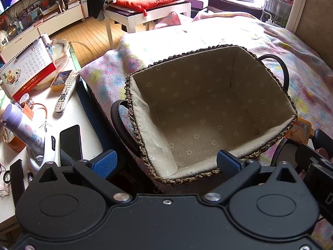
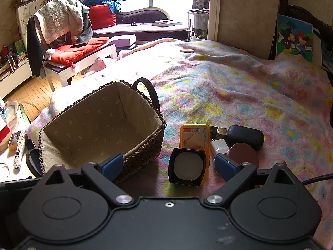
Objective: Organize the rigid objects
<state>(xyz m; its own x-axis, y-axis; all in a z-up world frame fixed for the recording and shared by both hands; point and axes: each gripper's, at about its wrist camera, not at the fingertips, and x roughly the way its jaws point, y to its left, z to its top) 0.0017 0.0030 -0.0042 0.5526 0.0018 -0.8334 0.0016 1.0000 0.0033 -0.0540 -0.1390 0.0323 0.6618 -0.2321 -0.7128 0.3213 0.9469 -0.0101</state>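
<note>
A woven basket [image 1: 268, 87] with a beige flowered lining sits empty on the flowered blanket; it also shows in the right wrist view [image 2: 145, 145]. My left gripper [image 1: 166, 163] is open and empty, over the basket's near rim. My right gripper [image 2: 169, 165] is open and empty, just above a black square box with a white round face [image 2: 187, 165]. Behind that box lie an orange tin [image 2: 194, 136], a white small box [image 2: 218, 145], a dark red round lid [image 2: 244, 151] and a black case [image 2: 245, 137]. The orange tin's corner shows in the left wrist view [image 1: 299, 130].
A white side table [image 1: 79, 112] left of the bed holds a remote [image 1: 66, 91], a phone [image 1: 70, 141], a purple bottle [image 1: 22, 129] and a calendar [image 1: 29, 66]. A round wooden disc [image 2: 187, 50] lies far up the blanket [image 2: 260, 95]. A white bench with red cushions [image 2: 79, 52] stands beyond.
</note>
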